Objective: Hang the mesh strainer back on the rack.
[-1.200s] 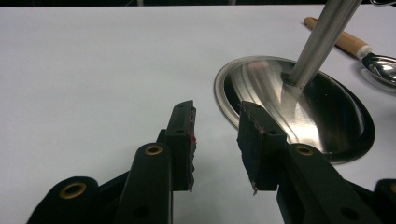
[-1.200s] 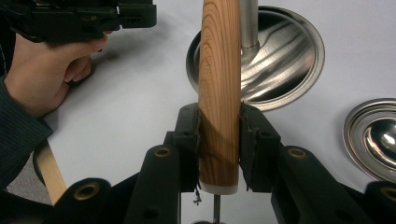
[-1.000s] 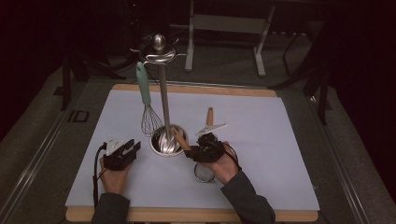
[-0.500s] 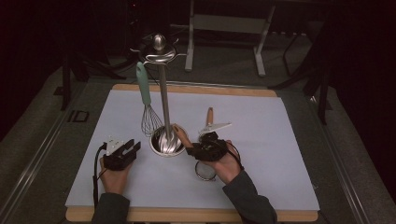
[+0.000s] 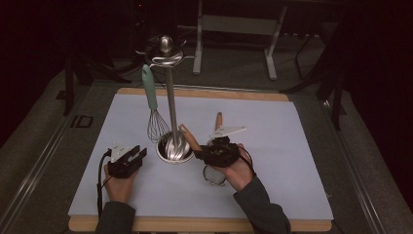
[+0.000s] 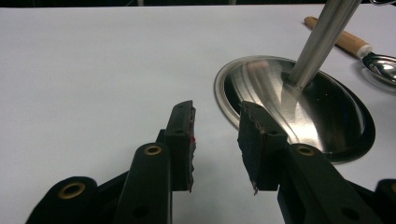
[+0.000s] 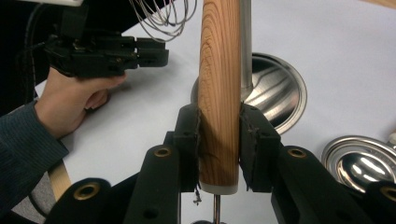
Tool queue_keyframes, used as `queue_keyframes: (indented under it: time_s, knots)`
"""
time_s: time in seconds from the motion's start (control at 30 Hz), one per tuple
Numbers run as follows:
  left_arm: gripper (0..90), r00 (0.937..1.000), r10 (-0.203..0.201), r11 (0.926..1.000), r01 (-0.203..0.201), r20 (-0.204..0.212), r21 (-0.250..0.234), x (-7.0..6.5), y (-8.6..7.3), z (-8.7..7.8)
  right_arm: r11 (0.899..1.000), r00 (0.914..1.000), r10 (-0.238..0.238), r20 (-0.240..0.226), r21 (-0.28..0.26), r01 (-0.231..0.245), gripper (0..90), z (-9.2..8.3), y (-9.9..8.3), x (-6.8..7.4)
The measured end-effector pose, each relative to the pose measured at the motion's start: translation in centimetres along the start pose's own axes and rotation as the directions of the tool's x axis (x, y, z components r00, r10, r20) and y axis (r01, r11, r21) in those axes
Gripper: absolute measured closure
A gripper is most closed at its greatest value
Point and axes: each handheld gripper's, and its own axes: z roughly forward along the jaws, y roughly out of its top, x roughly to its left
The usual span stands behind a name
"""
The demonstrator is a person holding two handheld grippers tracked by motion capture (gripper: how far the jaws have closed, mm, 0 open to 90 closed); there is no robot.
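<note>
My right gripper point(image 5: 198, 154) is shut on the wooden handle point(image 5: 187, 136) of a small sieve. The handle slants up toward the stand's pole, and the sieve's metal ring point(image 5: 213, 174) hangs by the right hand. In the right gripper view the handle point(image 7: 219, 84) stands upright, pinched between both pads of the right gripper point(image 7: 219, 121). My left gripper point(image 5: 138, 154) rests on the mat left of the stand's round steel base point(image 5: 174, 150). In its own view the left gripper point(image 6: 217, 128) is open with nothing between the jaws, and the base point(image 6: 280, 93) is just ahead.
A utensil stand's pole point(image 5: 170, 102) rises from the base to hooks at the top point(image 5: 166, 51). A teal-handled whisk point(image 5: 152, 105) hangs from one hook. A wooden-handled metal spoon point(image 5: 225, 127) lies on the white mat point(image 5: 292, 161) behind the right hand.
</note>
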Motion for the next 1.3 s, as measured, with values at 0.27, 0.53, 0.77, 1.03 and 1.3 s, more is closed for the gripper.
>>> queue_keyframes:
  time_s: [0.27,0.53,0.77,1.03,1.3]
  knots:
    - [66.2,1.0000,0.000,1.0000,0.000,0.000,0.001,0.0,0.0,0.0,0.999,1.0000,-0.006,0.000,-0.042,0.006,71.0,-0.7,0.4,-0.1]
    - [66.2,1.0000,0.002,1.0000,-0.002,0.001,0.002,0.0,0.0,0.0,0.996,0.9999,-0.012,0.001,-0.089,0.012,71.0,-1.4,1.1,0.1]
    - [66.2,1.0000,0.001,1.0000,-0.001,0.001,0.003,0.0,0.0,0.0,0.993,0.9998,-0.019,0.011,-0.114,0.020,71.0,-2.0,1.5,0.0]
    - [66.2,1.0000,0.001,1.0000,-0.001,0.001,0.002,0.0,0.0,0.0,0.987,0.9998,-0.017,0.008,-0.159,0.018,71.0,-2.9,2.3,0.0]
    - [66.2,1.0000,0.000,1.0000,0.000,0.000,0.001,0.0,0.0,0.0,0.981,0.9989,-0.038,0.026,-0.187,0.042,71.0,-3.8,3.1,0.1]
